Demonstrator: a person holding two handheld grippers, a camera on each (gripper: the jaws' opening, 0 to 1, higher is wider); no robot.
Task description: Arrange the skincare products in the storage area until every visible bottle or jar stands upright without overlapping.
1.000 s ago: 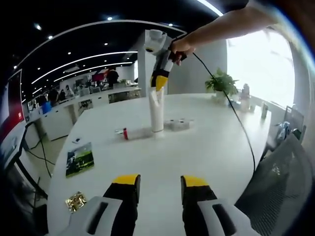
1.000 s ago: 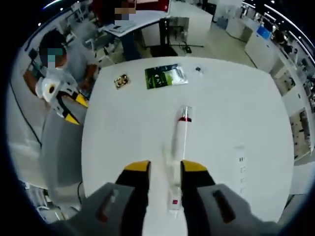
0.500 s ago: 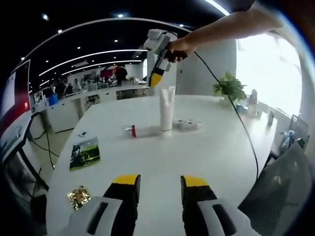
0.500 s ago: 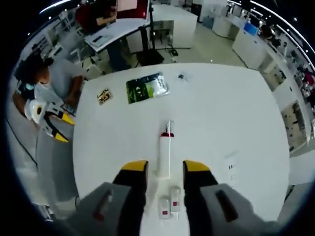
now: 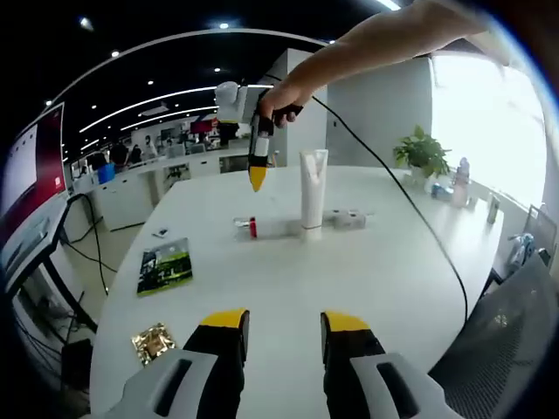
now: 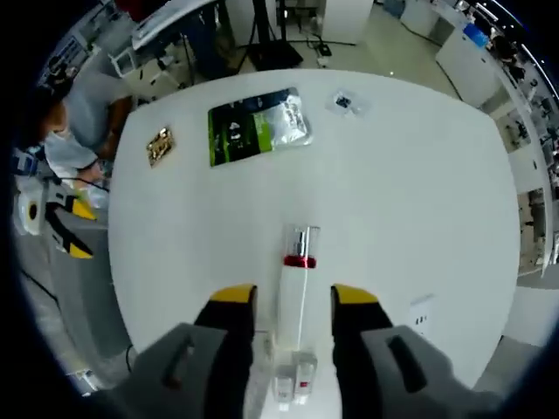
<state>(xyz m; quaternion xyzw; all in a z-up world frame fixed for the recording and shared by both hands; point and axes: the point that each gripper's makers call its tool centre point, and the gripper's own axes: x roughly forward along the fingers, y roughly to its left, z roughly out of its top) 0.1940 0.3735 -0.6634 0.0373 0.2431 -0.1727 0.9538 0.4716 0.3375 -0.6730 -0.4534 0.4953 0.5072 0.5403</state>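
The right gripper hangs open-jawed over the lying red-banded bottle; the left gripper is open, empty, well short of it. One tube stands just beside the bottle. Next comes gripping and uprighting that bottle, I judge. Two small bottles lie beyond the tube.

Leaflet: I see a green leaflet lying flat on the white table.
Foil packet: gold wrapper near it.
Plant: potted plant at the far edge.
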